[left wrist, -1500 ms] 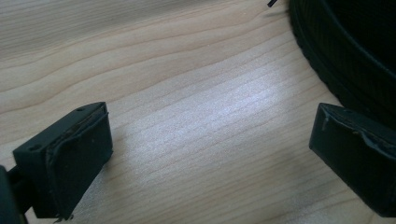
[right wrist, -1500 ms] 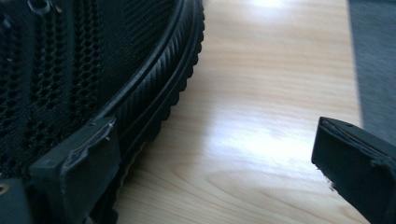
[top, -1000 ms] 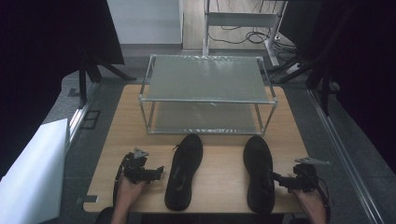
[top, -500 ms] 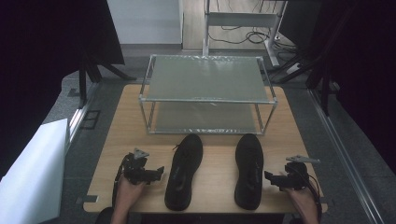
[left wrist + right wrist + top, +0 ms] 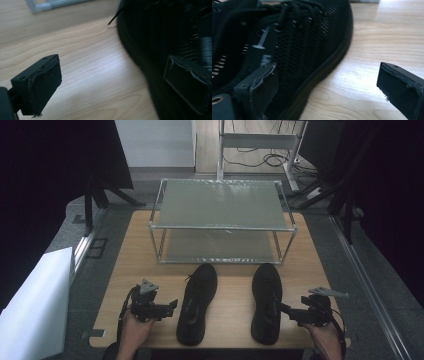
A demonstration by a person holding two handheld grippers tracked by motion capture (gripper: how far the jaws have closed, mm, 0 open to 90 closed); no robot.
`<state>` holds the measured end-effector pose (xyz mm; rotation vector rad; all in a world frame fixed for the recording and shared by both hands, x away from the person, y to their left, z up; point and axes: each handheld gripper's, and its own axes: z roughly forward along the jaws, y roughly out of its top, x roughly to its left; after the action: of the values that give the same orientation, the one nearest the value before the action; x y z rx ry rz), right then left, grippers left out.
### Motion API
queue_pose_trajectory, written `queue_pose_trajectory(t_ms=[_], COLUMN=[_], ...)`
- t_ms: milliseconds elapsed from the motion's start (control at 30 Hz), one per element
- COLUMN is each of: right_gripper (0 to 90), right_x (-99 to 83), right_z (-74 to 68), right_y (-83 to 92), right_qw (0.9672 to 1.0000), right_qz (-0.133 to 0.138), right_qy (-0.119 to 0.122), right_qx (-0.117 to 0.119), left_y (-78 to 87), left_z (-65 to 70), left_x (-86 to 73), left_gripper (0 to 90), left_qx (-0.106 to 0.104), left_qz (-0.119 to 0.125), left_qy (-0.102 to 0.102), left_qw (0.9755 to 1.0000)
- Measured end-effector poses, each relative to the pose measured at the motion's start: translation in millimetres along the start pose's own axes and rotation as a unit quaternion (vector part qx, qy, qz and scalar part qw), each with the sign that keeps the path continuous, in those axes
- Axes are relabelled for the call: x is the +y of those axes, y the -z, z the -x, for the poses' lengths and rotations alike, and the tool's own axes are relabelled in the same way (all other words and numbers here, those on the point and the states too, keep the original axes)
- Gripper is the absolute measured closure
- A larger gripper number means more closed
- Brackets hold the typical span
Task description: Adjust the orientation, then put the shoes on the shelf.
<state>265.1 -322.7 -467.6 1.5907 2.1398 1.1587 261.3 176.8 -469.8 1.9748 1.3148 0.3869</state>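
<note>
Both grippers are black: the left gripper [image 5: 172, 306] and right gripper [image 5: 284, 308] each carry a grey three-cornered plate and square, worn pads [image 5: 45, 85] (edges frayed), beside the shoes [image 5: 197, 302].

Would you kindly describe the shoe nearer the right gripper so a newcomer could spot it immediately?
On the wooden table, look just in front of the two-tier metal rack, where two black shoes lie side by side. The right shoe is the one beside the right gripper. Unlike the left shoe, which leans at an angle, it points almost straight at the rack.
</note>
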Motion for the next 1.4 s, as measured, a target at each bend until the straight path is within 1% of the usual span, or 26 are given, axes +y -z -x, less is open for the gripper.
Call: queue_pose_trajectory(t_ms=[67,167,200,233,300,400,500,567,600,767,800,833,867,967,1033,1067,1100,1133,1167,1200,1233,1267,1300,1333,1367,1400], right_gripper=[4.1,4.1,4.1,4.1,4.1,4.0,4.4,4.5,4.6,5.1,5.9,5.9,6.5,6.8,6.7,8.4,9.4,9.4,12.2,13.4,16.0,16.0,19.8,24.8,24.8,25.7], right_x=[1.3,2.5,2.9,3.7,4.0,6.6,8.9,9.5,10.2,10.6,11.1,11.1,11.9,12.0,11.9,12.9,13.2,13.2,13.0,12.7,12.9,12.9,13.3,14.1,14.1,14.2], right_z=[-3.4,-6.6,-8.1,-11.2,-12.7,-18.0,-22.7,-23.9,-25.6,-30.0,-32.7,-32.7,-34.8,-36.3,-39.4,-41.4,-42.3,-42.3,-44.2,-44.5,-44.2,-44.2,-44.0,-44.1,-44.1,-43.8], right_y=[-0.5,-1.9,-3.0,-4.9,-6.3,-9.8,-12.5,-13.6,-16.1,-22.1,-26.1,-26.1,-31.2,-38.1,-44.2,-48.3,-50.2,-50.2,-54.1,-55.5,-55.5,-55.5,-55.0,-53.8,-53.8,-53.5], right_qw=[1.0000,1.0000,0.9999,0.9999,0.9998,0.9997,0.9995,0.9995,0.9994,0.9992,0.9991,0.9991,0.9991,0.9988,0.9983,0.9976,0.9969,0.9969,0.9949,0.9941,0.9941,0.9941,0.9937,0.9925,0.9925,0.9924], right_qz=[0.002,0.001,0.001,-0.001,-0.001,-0.001,-0.003,-0.004,-0.006,-0.015,-0.018,-0.018,-0.025,-0.035,-0.044,-0.051,-0.053,-0.053,-0.060,-0.060,-0.059,-0.059,-0.059,-0.061,-0.061,-0.061], right_qy=[0.003,0.005,0.006,0.007,0.008,0.011,0.017,0.019,0.021,0.024,0.021,0.021,0.030,0.030,0.039,0.042,0.046,0.046,0.057,0.060,0.055,0.055,0.054,0.058,0.058,0.059], right_qx=[0.004,0.008,0.010,0.014,0.016,0.023,0.025,0.024,0.025,0.029,0.033,0.033,0.019,0.015,-0.004,-0.022,-0.033,-0.033,-0.058,-0.067,-0.072,-0.072,-0.078,-0.088,-0.088,-0.089], left_y=[6.3,8.4,9.0,9.0,8.6,6.4,3.4,2.0,-0.5,-6.5,-12.1,-12.1,-15.5,-25.7,-30.5,-36.1,-36.1,-39.8,-48.9,-48.9,-55.6,-55.6,-57.6,-57.3,-57.3,-56.5], left_z=[6.7,11.8,14.4,19.6,22.3,32.6,38.0,39.4,40.2,40.6,41.9,41.9,42.8,48.2,49.9,50.2,50.2,50.5,51.4,51.4,51.7,51.7,51.3,50.3,50.3,50.9], left_x=[2.9,4.4,5.3,7.5,8.7,13.8,16.3,16.7,16.7,17.9,19.8,19.8,20.9,23.2,24.3,25.3,25.3,25.3,24.3,24.3,23.0,23.0,22.5,22.5,22.5,22.7], left_gripper=[1.2,1.1,1.0,1.0,1.0,0.9,0.9,0.9,1.1,1.3,1.6,1.6,1.9,2.0,2.6,2.7,3.9,3.9,3.7,4.0,4.7,6.7,6.7,14.5,21.3,21.3], left_qx=[-0.011,-0.018,-0.023,-0.034,-0.037,-0.050,-0.055,-0.057,-0.067,-0.071,-0.064,-0.064,-0.064,-0.067,-0.065,-0.052,-0.052,-0.040,-0.029,-0.029,-0.024,-0.024,-0.023,-0.029,-0.029,-0.031], left_qz=[0.006,0.008,0.008,0.008,0.007,0.006,0.003,0.001,0.001,-0.005,-0.015,-0.015,-0.019,-0.032,-0.038,-0.046,-0.046,-0.054,-0.072,-0.072,-0.079,-0.079,-0.080,-0.076,-0.076,-0.073], left_qy=[-0.005,-0.010,-0.011,-0.016,-0.020,-0.030,-0.036,-0.037,-0.031,-0.024,-0.029,-0.029,-0.031,-0.036,-0.035,-0.039,-0.039,-0.044,-0.050,-0.050,-0.048,-0.048,-0.045,-0.035,-0.035,-0.035], left_qw=[0.9999,0.9998,0.9996,0.9993,0.9991,0.9983,0.9978,0.9977,0.9973,0.9972,0.9974,0.9974,0.9973,0.9966,0.9965,0.9968,0.9968,0.9968,0.9957,0.9957,0.9954,0.9954,0.9955,0.9961,0.9961,0.9962])
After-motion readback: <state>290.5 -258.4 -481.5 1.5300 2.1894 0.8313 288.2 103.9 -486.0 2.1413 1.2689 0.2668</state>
